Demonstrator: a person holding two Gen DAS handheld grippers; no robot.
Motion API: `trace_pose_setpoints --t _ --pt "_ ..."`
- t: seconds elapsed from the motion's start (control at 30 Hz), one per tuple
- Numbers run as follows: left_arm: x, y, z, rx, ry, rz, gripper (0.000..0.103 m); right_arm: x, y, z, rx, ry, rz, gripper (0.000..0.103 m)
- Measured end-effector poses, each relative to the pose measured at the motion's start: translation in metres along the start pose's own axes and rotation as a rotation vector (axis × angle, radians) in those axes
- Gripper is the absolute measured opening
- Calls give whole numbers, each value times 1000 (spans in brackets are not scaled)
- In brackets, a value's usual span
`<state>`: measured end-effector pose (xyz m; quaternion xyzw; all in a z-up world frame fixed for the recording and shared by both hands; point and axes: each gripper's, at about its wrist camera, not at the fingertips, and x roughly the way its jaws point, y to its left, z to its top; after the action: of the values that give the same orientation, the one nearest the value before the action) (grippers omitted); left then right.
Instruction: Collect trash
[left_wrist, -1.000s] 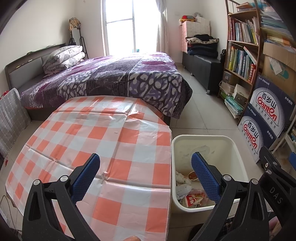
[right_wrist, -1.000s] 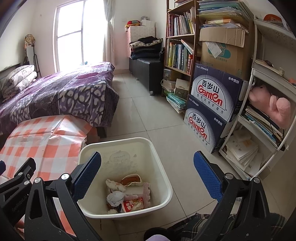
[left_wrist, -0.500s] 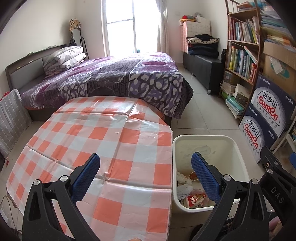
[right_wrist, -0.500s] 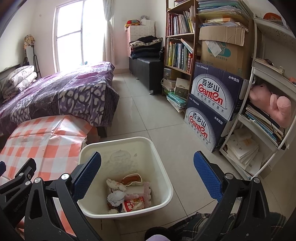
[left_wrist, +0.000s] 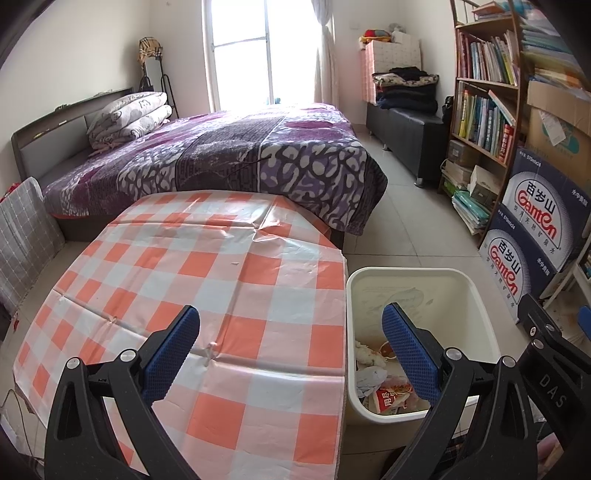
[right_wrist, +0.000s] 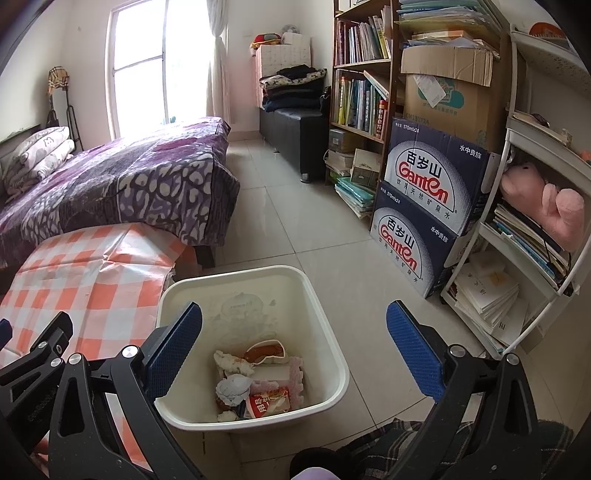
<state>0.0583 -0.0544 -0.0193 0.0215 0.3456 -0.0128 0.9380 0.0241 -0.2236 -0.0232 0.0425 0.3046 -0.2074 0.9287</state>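
A cream plastic bin (right_wrist: 325, 317) (left_wrist: 476, 295) stands on the floor beside the table. Inside lies trash (right_wrist: 258, 376) (left_wrist: 380, 384): crumpled tissues, a red and white snack wrapper, a pink foam piece and a small bowl-shaped packet. My left gripper (left_wrist: 290, 347) hovers open over the near right part of the orange-checked tablecloth (left_wrist: 207, 280), with nothing between its blue pads. My right gripper (right_wrist: 293, 343) hangs open above the bin, holding nothing. The left gripper's black frame (right_wrist: 40, 350) shows at the lower left of the right wrist view.
A bed with a purple quilt (left_wrist: 229, 155) lies behind the table. Blue Ganten cartons (right_wrist: 424, 206), a bookshelf (right_wrist: 362, 85) and a white rack (right_wrist: 532, 229) line the right wall. Tiled floor (right_wrist: 288, 206) stretches toward a black bench (right_wrist: 295, 129). Plaid cloth (right_wrist: 399, 446) shows at the bottom.
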Motion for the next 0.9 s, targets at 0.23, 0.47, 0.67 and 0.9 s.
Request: trace_pose_setpoints --t 0.23,0.47,0.67,0.9 --pt "-1 -2 -2 17 -11 -4 96 0 0 0 -1 1 0 96" --pt "-3 -2 -1 12 -18 -22 95 0 -1 0 -1 2 0 96" --pt "-3 0 0 4 -18 -19 95 1 0 -1 1 5 -1 96" --pt "-2 1 2 -12 -12 -7 95 1 0 -1 0 5 -1 96"
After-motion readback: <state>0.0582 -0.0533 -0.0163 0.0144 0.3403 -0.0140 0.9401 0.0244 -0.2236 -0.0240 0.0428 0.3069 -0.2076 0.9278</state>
